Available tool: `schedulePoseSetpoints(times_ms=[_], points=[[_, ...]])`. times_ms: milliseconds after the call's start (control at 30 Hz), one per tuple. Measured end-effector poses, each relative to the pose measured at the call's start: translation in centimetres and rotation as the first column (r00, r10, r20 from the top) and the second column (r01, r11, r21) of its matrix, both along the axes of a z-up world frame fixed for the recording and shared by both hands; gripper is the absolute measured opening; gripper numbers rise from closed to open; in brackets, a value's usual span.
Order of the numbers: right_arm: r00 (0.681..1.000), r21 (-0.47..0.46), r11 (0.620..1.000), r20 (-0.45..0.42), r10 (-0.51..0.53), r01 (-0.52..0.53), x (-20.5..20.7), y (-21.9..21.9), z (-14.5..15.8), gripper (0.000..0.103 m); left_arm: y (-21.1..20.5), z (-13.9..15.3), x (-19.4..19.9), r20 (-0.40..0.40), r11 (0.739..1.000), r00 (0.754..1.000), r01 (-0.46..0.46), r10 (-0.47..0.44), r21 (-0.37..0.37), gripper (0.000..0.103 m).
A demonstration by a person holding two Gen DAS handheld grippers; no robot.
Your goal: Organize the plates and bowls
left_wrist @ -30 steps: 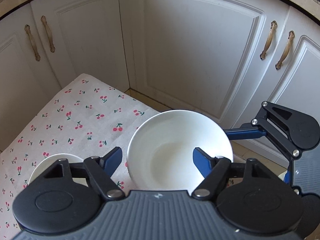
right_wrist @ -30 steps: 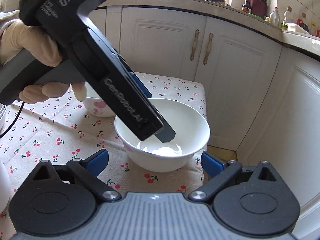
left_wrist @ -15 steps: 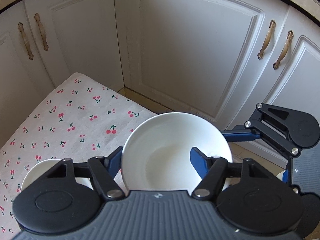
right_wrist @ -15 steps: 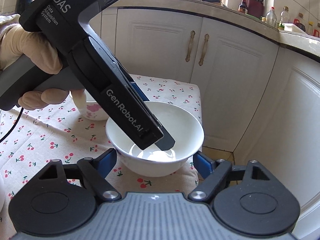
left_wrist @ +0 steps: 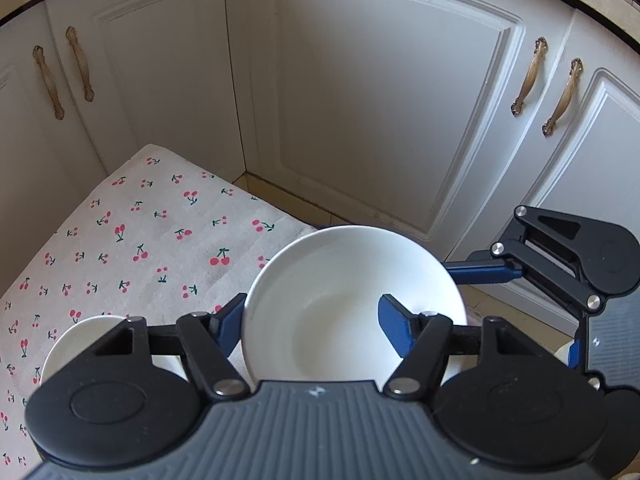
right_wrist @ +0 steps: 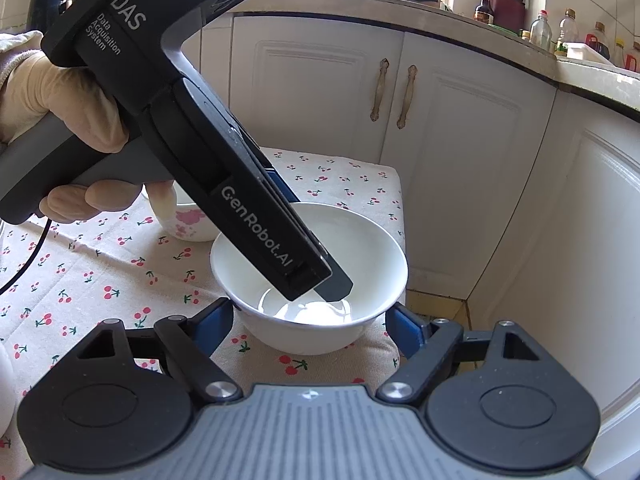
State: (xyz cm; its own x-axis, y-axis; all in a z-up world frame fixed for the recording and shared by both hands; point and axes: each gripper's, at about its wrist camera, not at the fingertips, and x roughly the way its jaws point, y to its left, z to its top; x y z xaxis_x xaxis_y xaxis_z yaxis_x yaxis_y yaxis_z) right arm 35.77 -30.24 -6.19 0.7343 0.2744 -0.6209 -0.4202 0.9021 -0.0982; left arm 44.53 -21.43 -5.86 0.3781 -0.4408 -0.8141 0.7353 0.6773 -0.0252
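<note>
A plain white bowl (left_wrist: 340, 292) (right_wrist: 308, 256) stands on the cherry-print tablecloth (left_wrist: 140, 240) near the table's corner. My left gripper (left_wrist: 312, 316) straddles its wall. One blue finger (left_wrist: 230, 320) lies against the outside and the other finger (left_wrist: 396, 324) reaches down inside. It is shut on the bowl. In the right wrist view that same tool slants into the bowl from the upper left, with its dark fingertip (right_wrist: 336, 286) near the bottom. My right gripper (right_wrist: 310, 316) is shut on the bowl, its pads on the two outer sides.
A small bowl with a pink flower (right_wrist: 188, 228) (left_wrist: 80, 340) stands just behind the left tool. A gloved hand (right_wrist: 60, 92) holds that tool. White cabinet doors (left_wrist: 380, 100) close in beyond the table's edge. Bottles stand on the counter (right_wrist: 560, 32).
The right gripper's fingers have closed in from wide apart onto the bowl's sides. The left gripper's fingers have narrowed around the bowl's wall. The bowl has slid a little towards the right camera.
</note>
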Motion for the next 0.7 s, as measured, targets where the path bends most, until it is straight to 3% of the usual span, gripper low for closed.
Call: schedulePoseSetpoints(times_ms=[700], points=[[0.999, -0.009, 0.999, -0.011, 0.046, -0.046, -7.3, 2.4, 5.1, 0.087, 3.5, 5.2, -8.0, 0.031, 0.998, 0.999, -0.029, 0.031, -0.048, 0.069]])
